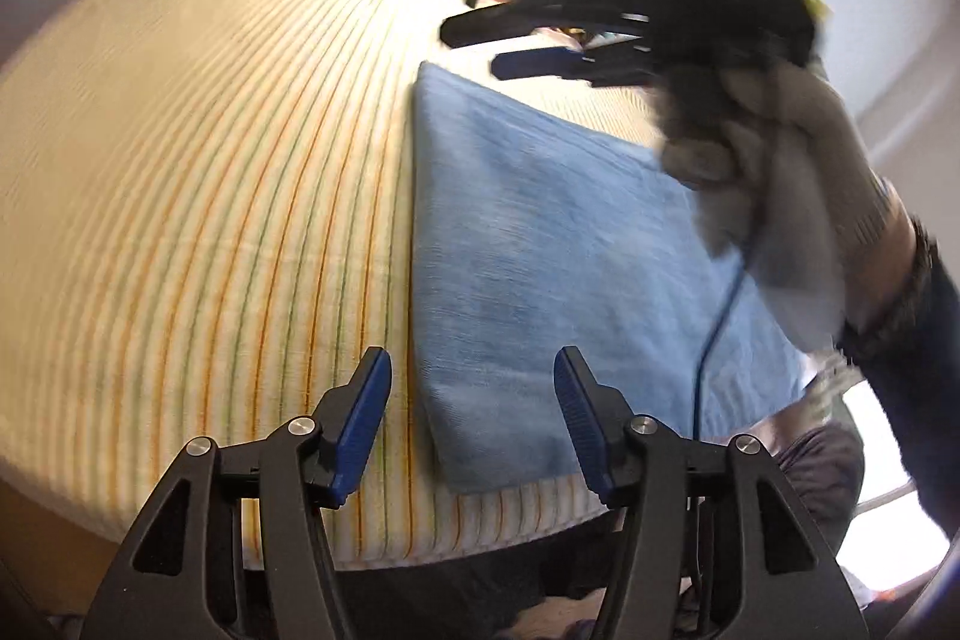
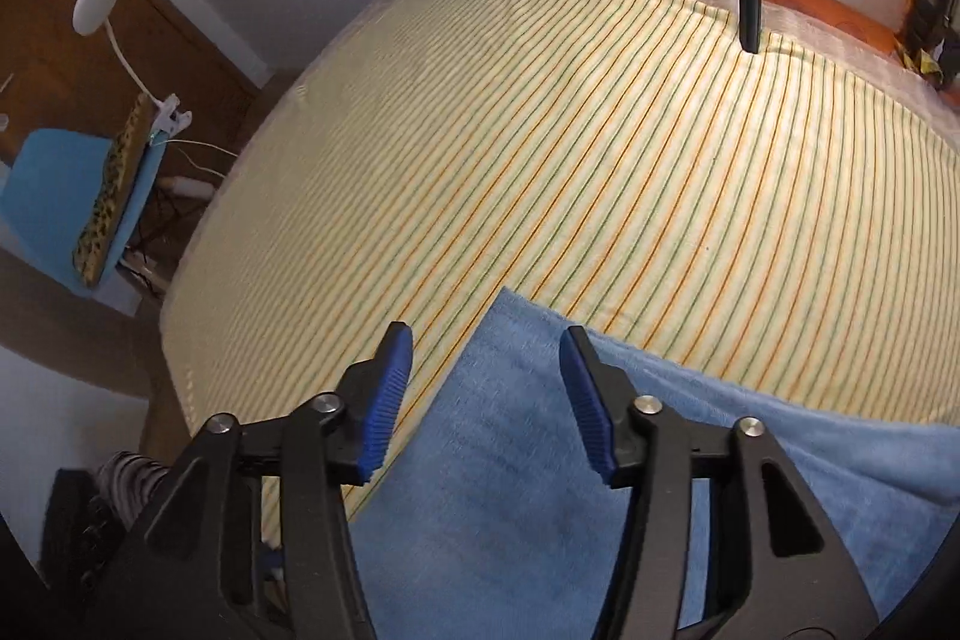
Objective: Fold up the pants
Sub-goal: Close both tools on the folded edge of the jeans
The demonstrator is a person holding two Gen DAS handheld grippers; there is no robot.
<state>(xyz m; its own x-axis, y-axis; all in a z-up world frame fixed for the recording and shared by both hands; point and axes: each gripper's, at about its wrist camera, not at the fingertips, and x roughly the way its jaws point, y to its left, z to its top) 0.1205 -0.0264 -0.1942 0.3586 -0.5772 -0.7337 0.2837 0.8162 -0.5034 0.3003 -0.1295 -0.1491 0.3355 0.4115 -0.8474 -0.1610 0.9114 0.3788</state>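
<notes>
Both your left gripper (image 1: 474, 424) and right gripper (image 2: 486, 400) hang over the folded pants (image 1: 540, 250) on the bed (image 1: 210, 160), jaws apart, empty; fold looks finished; next, pull clear.

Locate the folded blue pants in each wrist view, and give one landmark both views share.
Left wrist: the blue pants lie right of centre, running from mid-frame to the bed's near edge.
Right wrist: they fill the lower right, beneath the open fingers.
Shared landmark: the striped bedsheet.
</notes>
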